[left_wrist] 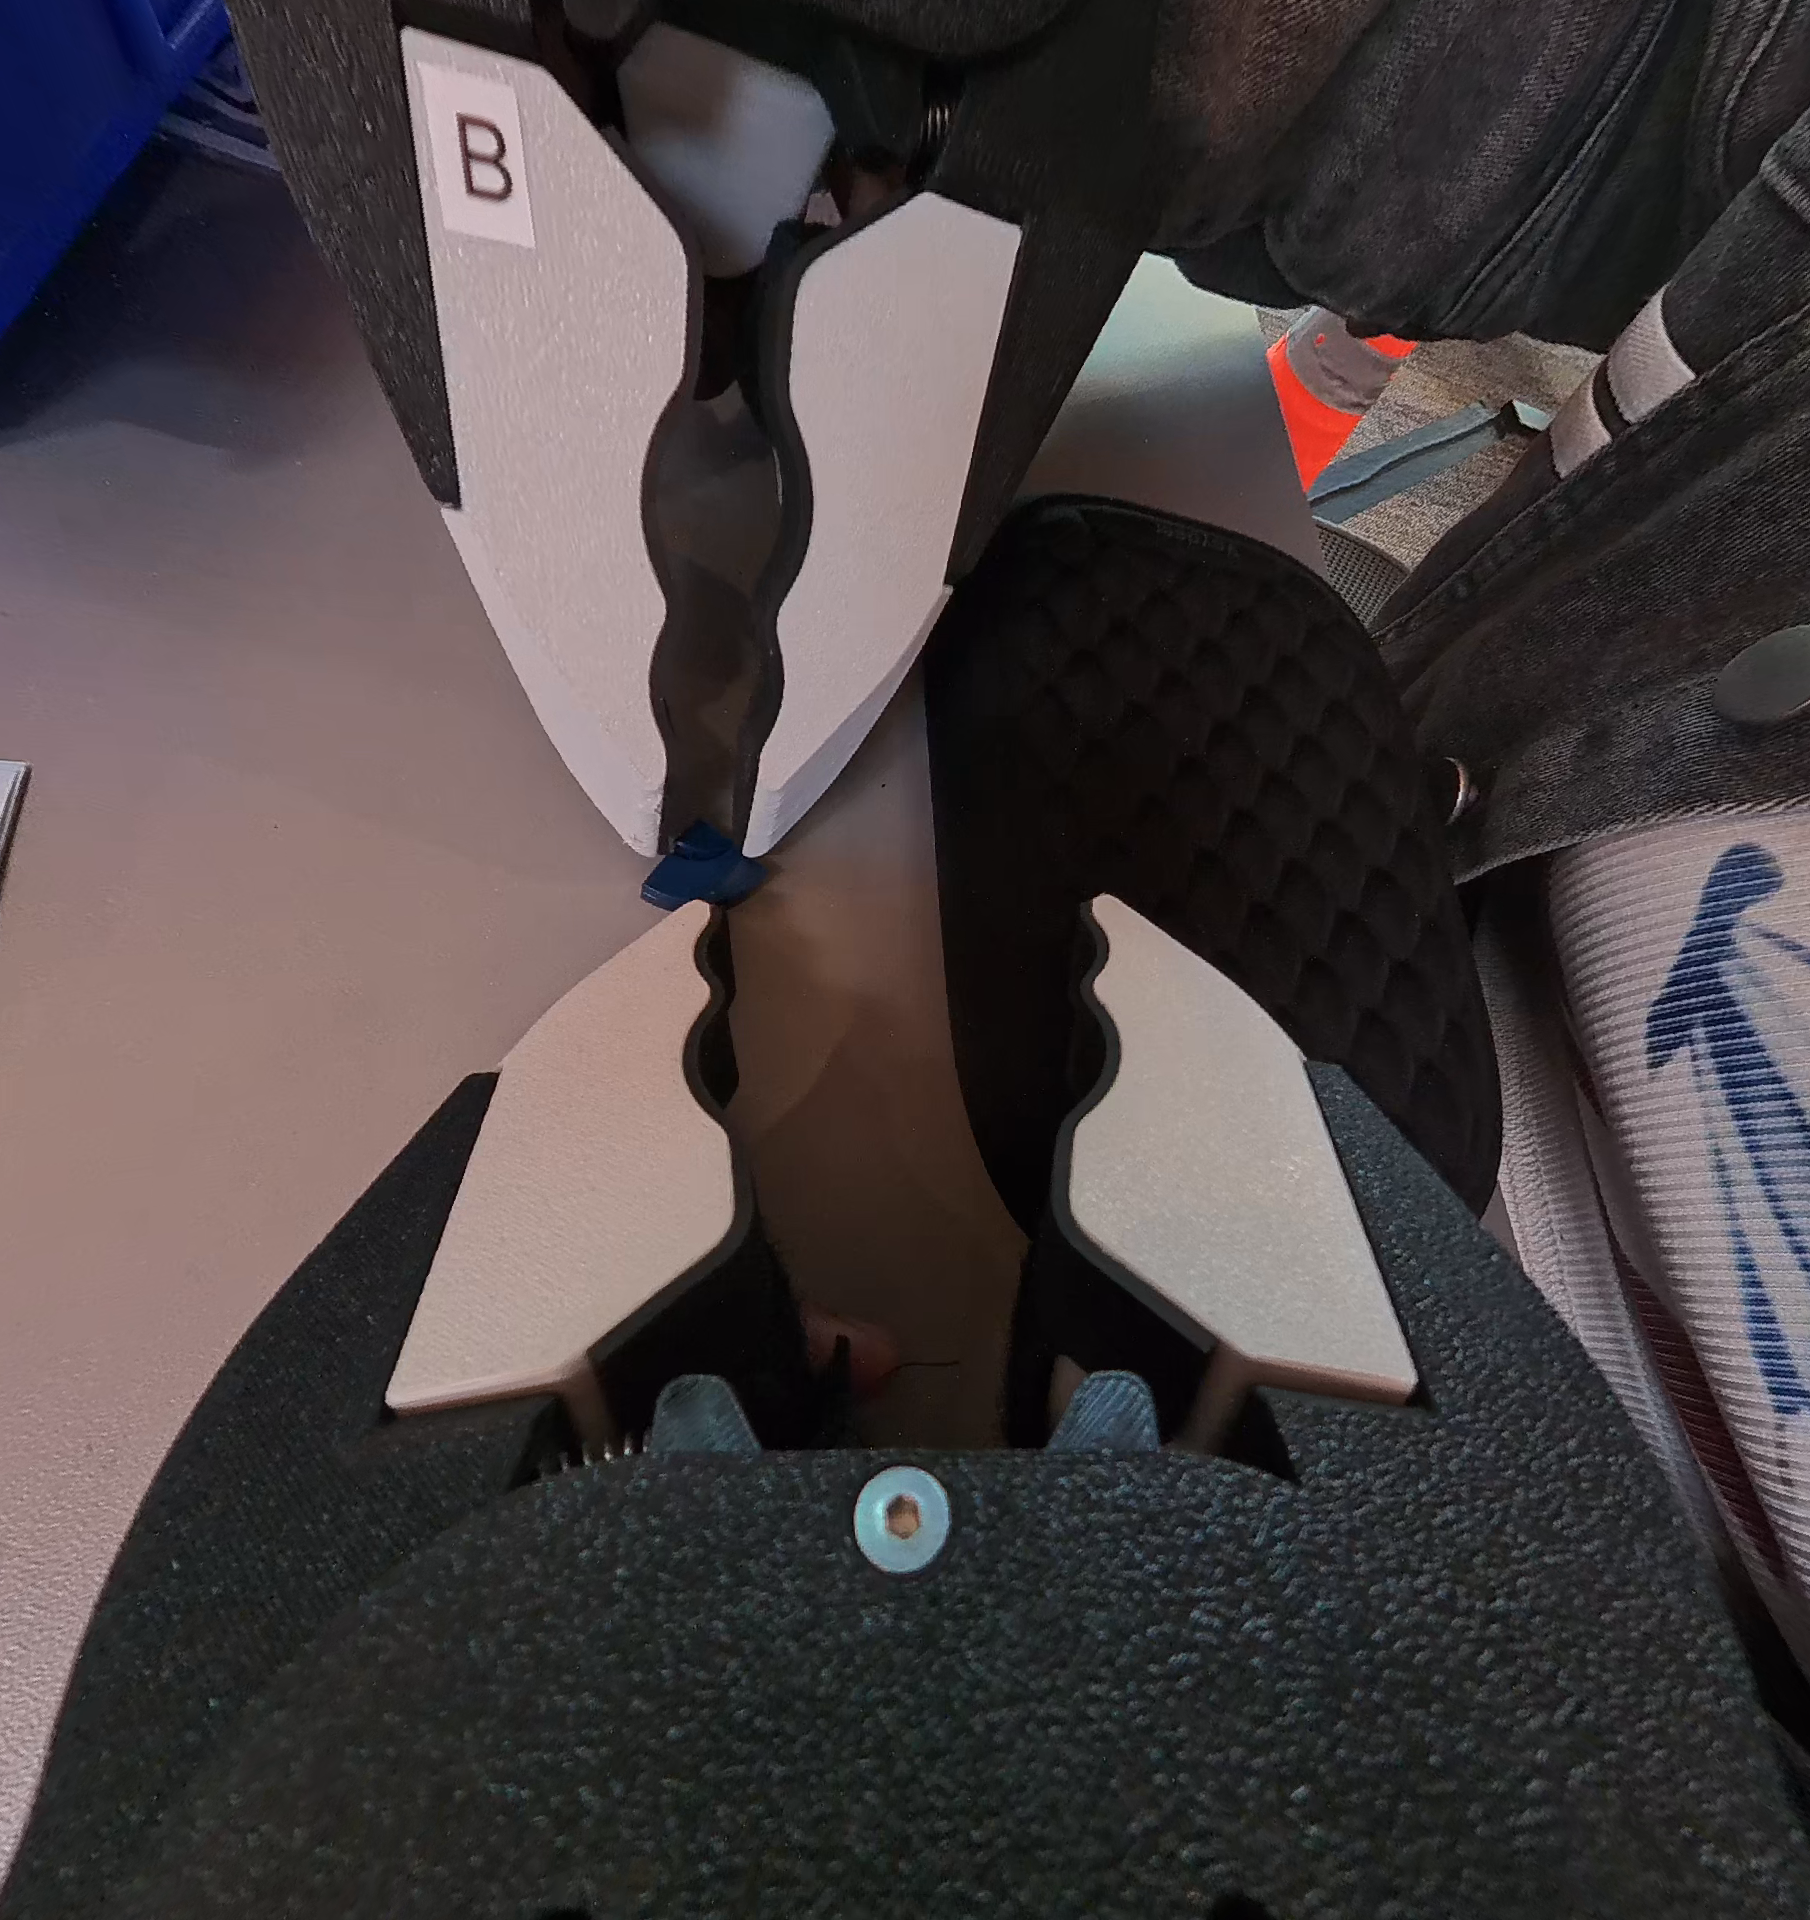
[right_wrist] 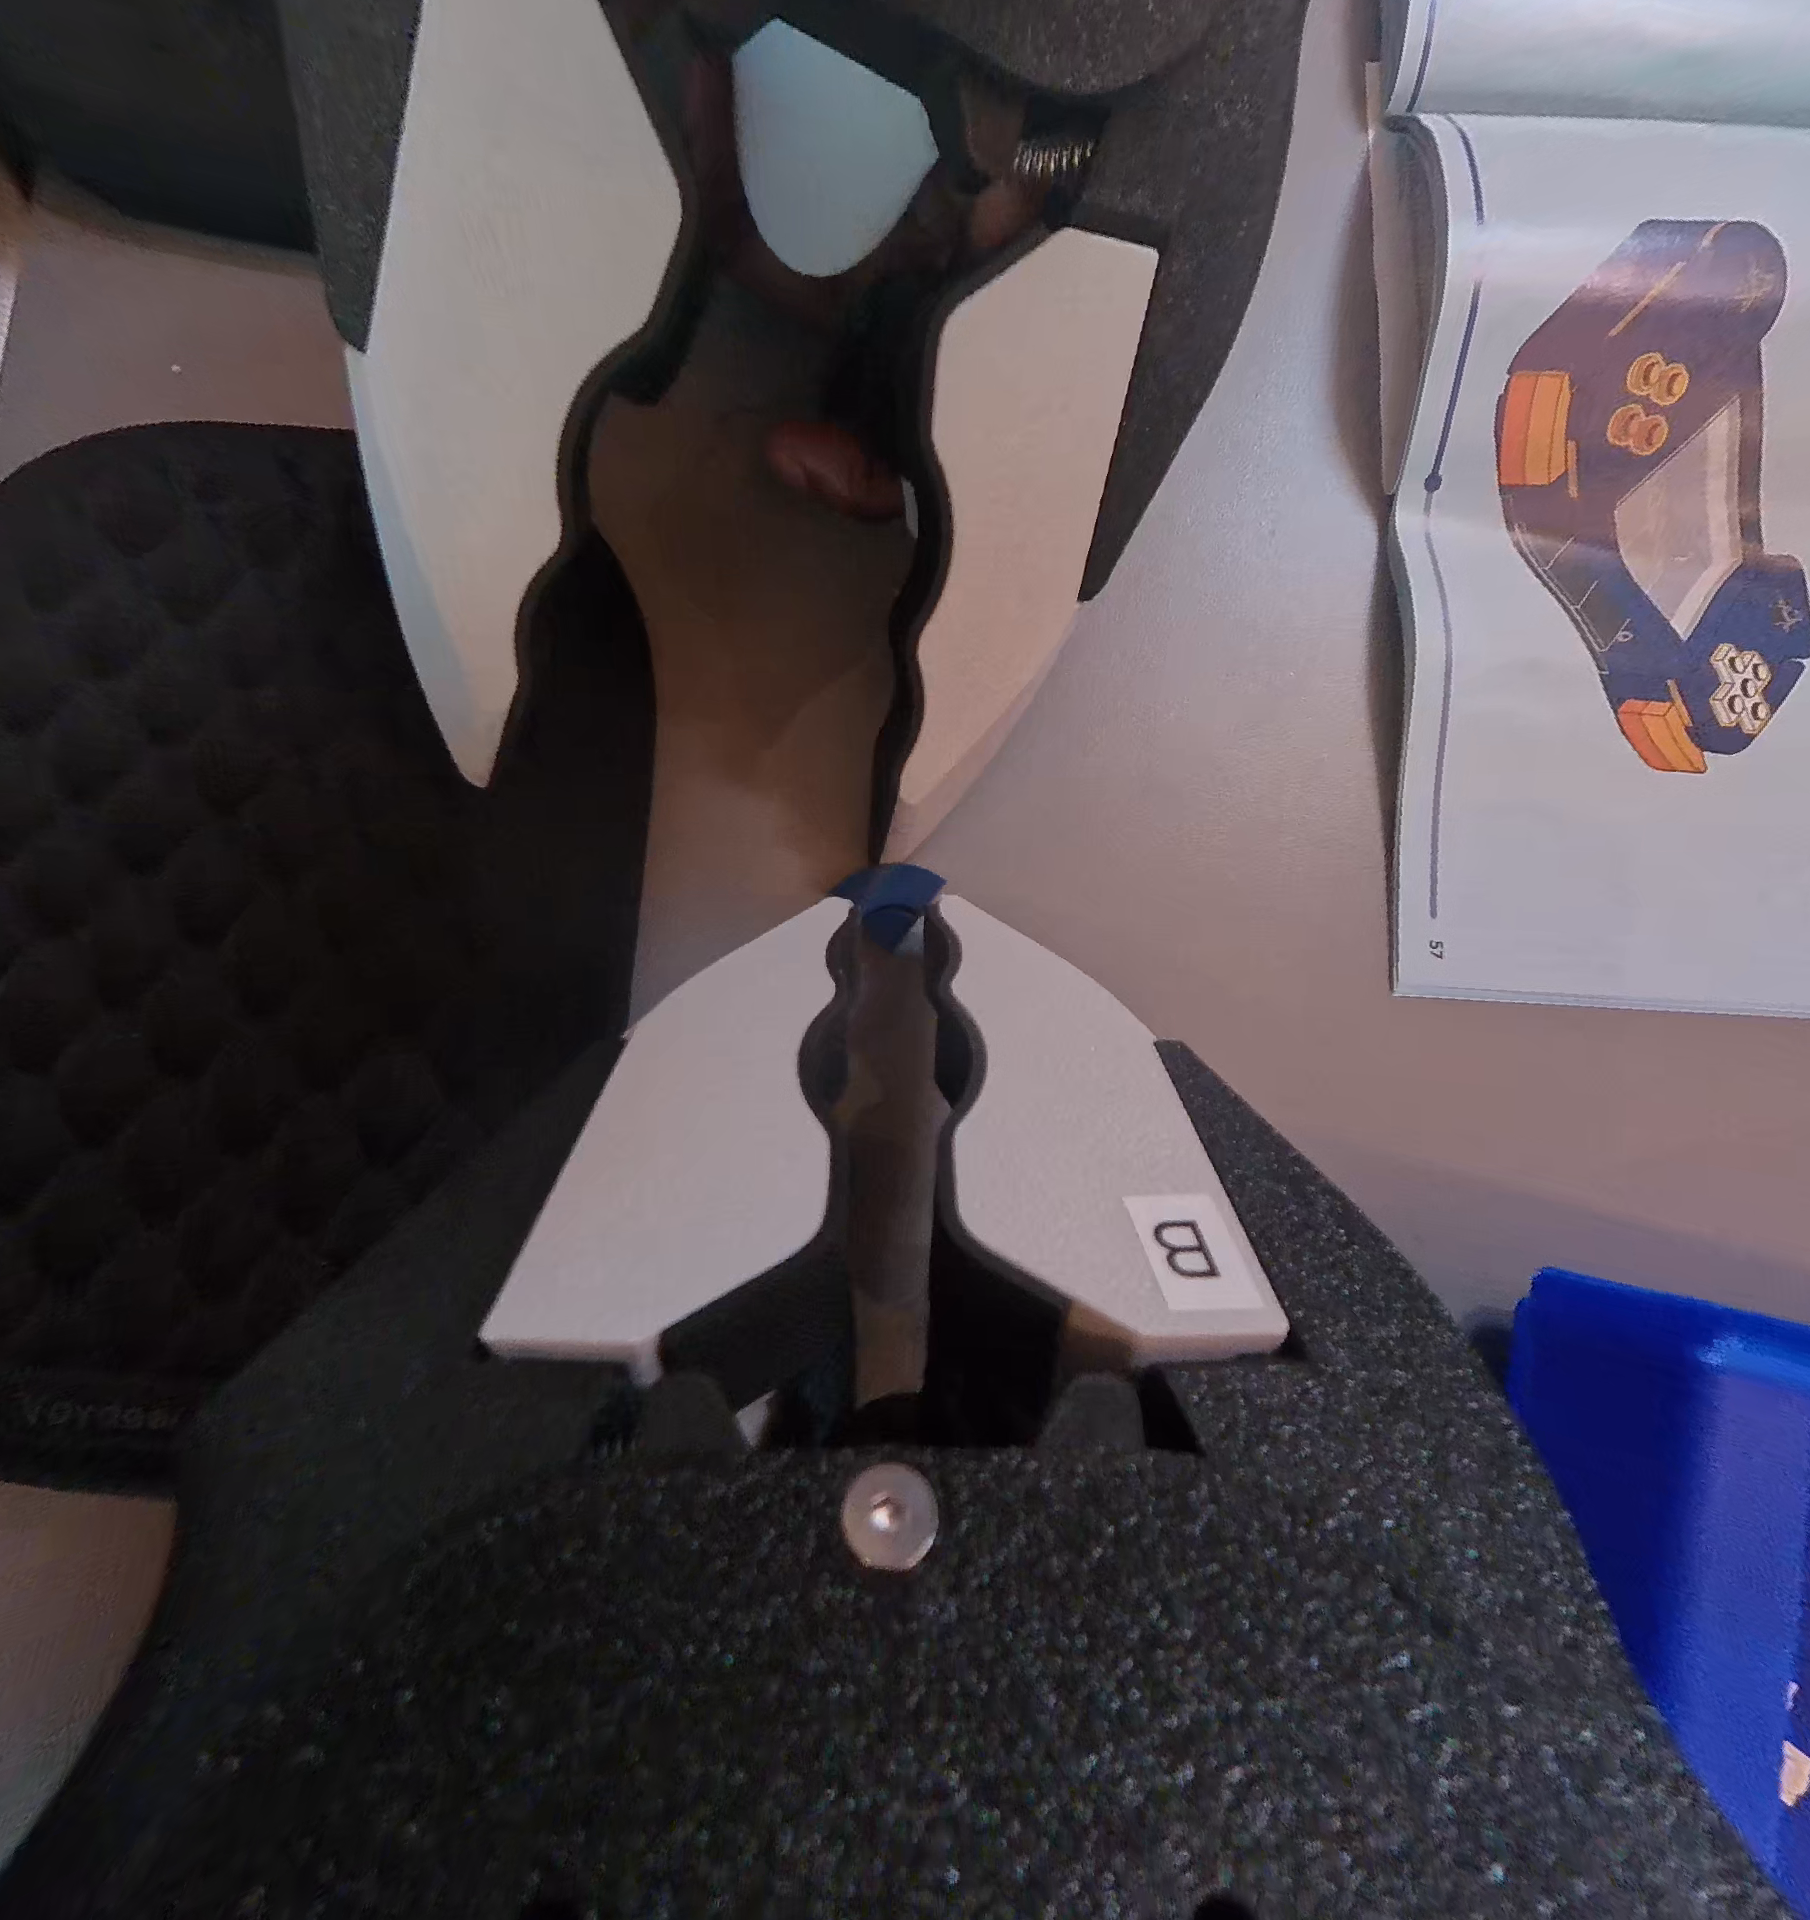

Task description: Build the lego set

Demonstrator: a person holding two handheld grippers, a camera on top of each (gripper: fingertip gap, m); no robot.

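Note:
A small dark blue lego piece (left_wrist: 703, 875) is pinched at the tips of my right gripper (left_wrist: 709, 831), which reaches in from the top of the left wrist view. In the right wrist view the same piece (right_wrist: 896, 896) sits between the shut tips of the right gripper (right_wrist: 893, 920). My left gripper (left_wrist: 901, 914) is open and empty. One of its fingertips (left_wrist: 698, 925) is right at the blue piece, touching or nearly so. It also shows open at the top of the right wrist view (right_wrist: 693, 800).
A black dimpled pad (left_wrist: 1192, 831) lies on the grey table (left_wrist: 205, 623) beneath the grippers, also in the right wrist view (right_wrist: 205, 831). An open instruction booklet (right_wrist: 1607, 520) lies to the right. A blue bin (right_wrist: 1690, 1558) stands nearby. A person's jacket (left_wrist: 1607, 623) is close.

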